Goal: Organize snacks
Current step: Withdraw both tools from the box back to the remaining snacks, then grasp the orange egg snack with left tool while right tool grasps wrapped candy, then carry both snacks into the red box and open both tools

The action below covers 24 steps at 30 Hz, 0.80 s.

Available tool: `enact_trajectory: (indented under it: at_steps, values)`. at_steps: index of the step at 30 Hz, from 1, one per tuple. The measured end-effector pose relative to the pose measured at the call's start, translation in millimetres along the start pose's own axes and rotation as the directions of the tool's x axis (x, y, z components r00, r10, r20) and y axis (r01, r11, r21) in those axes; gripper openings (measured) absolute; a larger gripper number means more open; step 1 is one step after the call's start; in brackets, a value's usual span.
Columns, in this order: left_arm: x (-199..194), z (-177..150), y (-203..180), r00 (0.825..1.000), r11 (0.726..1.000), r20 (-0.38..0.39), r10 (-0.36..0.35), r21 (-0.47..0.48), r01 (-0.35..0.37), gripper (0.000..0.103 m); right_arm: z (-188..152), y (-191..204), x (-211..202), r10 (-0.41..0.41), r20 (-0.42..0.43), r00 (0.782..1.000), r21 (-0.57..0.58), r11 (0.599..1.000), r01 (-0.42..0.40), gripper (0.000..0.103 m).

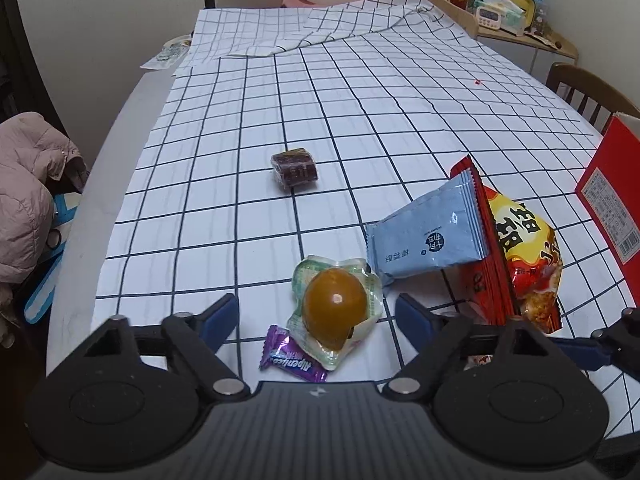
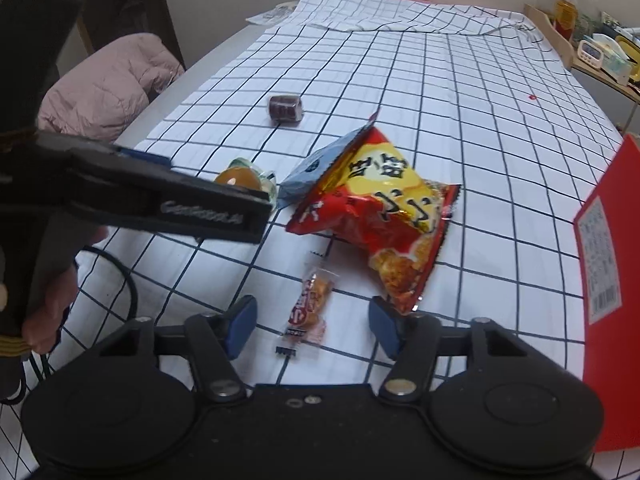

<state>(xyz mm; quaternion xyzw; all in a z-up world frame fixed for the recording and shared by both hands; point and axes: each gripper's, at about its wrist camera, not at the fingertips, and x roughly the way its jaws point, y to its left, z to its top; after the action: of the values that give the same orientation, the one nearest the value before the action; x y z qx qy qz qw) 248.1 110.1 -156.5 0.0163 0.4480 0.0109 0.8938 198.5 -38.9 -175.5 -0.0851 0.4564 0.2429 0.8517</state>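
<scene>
Glossy foil chip bag [image 2: 384,216]; clear shiny plastic around egg [image 1: 334,312]; matt checked cloth [image 1: 360,112]; matt cardboard box [image 2: 612,280].

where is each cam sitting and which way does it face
Left wrist: on the left gripper, looking down and forward across the checked tablecloth; the packaged egg lies between its open fingers, untouched.
Right wrist: on the right gripper, facing likewise, over a small red snack packet; the left gripper and the hand holding it show at left.
Shared: egg, chip bag, blue packet, dark wrapped snack, red box.
</scene>
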Motion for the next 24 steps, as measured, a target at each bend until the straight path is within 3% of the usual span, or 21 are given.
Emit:
enact_trajectory:
  at_steps: [9, 12, 13, 14, 24]
  values:
    - [7.6, 2.1, -9.8, 1.000, 0.999, -0.002, 0.010, 0.052, -0.010, 0.048, -1.7, 2.9, 5.1, -0.020, -0.016, 1.000, -0.011, 1.000, 0.020, 0.036]
    - [8.2, 2.3, -11.0, 1.000, 0.998, -0.003, 0.015, 0.061, -0.015, 0.042, -1.9, 3.5, 4.3, -0.020, -0.017, 1.000, -0.008, 1.000, 0.020, 0.030]
    - [7.8, 2.7, -10.2, 1.000, 0.998, -0.004, 0.010, 0.057, -0.010, 0.042, -1.6, 2.6, 3.6, -0.010, -0.021, 1.000, -0.001, 1.000, 0.010, 0.021]
    - [7.7, 3.2, -9.2, 1.000, 0.999, -0.006, 0.007, 0.052, -0.006, 0.041, -1.7, 2.2, 2.8, -0.001, -0.023, 1.000, 0.008, 1.000, 0.001, 0.020]
    - [-1.5, 1.4, 7.6, 1.000, 0.999, -0.027, -0.007, -0.050, 0.006, 0.040, -3.7, -1.2, -9.9, -0.004, -0.007, 1.000, 0.046, 0.999, 0.004, 0.017]
